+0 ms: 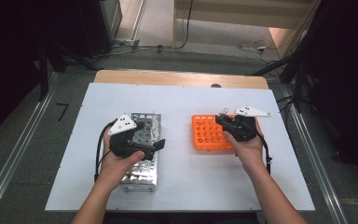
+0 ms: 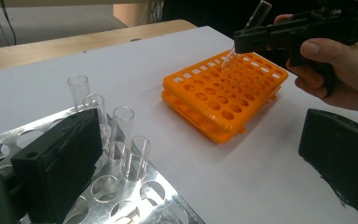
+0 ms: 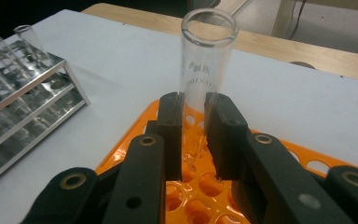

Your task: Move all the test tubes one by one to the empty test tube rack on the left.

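So the glass test tube (image 3: 208,60) is pinched between the right gripper's (image 3: 193,135) jaws, upright-ish, its bottom tip right over the holes at the far edge of the orange rack (image 1: 208,134), around 3 o'clock on the white table (image 1: 182,186). Left gripper (image 1: 150,140) hovers over the metal rack (image 1: 142,179) at 9 o'clock with its jaws wide apart, four empty tubes (image 2: 121,126) standing just beside one jaw.
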{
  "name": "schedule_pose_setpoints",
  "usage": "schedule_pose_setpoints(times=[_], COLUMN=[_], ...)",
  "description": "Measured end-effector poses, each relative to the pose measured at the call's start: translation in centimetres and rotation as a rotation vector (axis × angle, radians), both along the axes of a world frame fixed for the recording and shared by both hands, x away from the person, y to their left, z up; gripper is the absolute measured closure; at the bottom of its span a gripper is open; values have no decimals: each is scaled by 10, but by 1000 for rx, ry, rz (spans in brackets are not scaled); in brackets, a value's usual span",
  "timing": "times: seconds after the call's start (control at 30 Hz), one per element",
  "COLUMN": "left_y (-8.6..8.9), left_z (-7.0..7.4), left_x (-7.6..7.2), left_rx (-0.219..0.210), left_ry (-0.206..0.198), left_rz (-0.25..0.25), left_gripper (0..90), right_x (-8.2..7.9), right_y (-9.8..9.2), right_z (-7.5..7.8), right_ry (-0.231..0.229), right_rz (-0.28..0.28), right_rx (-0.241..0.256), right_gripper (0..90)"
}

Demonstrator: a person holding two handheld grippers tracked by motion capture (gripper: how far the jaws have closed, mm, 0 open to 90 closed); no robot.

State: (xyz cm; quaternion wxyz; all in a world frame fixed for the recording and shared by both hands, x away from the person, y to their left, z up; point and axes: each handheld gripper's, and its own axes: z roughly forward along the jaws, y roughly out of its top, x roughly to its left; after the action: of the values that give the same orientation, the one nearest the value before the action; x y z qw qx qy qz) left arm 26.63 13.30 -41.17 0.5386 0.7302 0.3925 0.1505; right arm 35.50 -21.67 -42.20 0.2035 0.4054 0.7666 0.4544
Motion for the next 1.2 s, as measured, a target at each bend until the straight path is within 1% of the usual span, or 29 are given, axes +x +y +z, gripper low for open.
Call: schedule_pose_setpoints(times=[0.13,0.17,0.23,0.33,0.5,0.57,0.63,0.77,0.93,1.07,1.13,1.2], left_y=[-3,-4,-5,-8,-14,-16,-20,-28,-39,-47,-52,-57], left_z=[2,2,3,5,7,8,8,9,10,11,11,11], left_x=[-1,-2,-3,-4,-6,-7,-8,-10,-14,-18,-19,-21], left_rx=[5,0,2,1,7,3,7,10,6,-8,-3,13], left_ry=[-4,-5,-10,-13,-20,-23,-25,-31,-40,-53,-55,-55], left_rz=[-10,-11,-14,-21,-42,-52,-58,-86,-122,-142,-143,-145], left_gripper=[0,0,0,0,10,10,10,22,51,124,179,256], right_x=[-11,-14,-20,-29,-41,-45,-49,-58,-67,-73,-75,-77], right_y=[2,2,3,6,11,14,16,22,34,44,48,51], right_z=[5,6,7,8,5,4,3,1,-1,-3,-3,-4], right_ry=[-4,-4,-12,-5,3,8,19,30,41,43,41,43], right_rz=[38,49,68,92,141,167,186,232,287,324,343,357], right_rx=[-3,-1,-2,5,11,-10,-3,-6,-27,-43,-50,-50], right_gripper=[739,739,739,739,739,739,739,739,739,739,739,738])
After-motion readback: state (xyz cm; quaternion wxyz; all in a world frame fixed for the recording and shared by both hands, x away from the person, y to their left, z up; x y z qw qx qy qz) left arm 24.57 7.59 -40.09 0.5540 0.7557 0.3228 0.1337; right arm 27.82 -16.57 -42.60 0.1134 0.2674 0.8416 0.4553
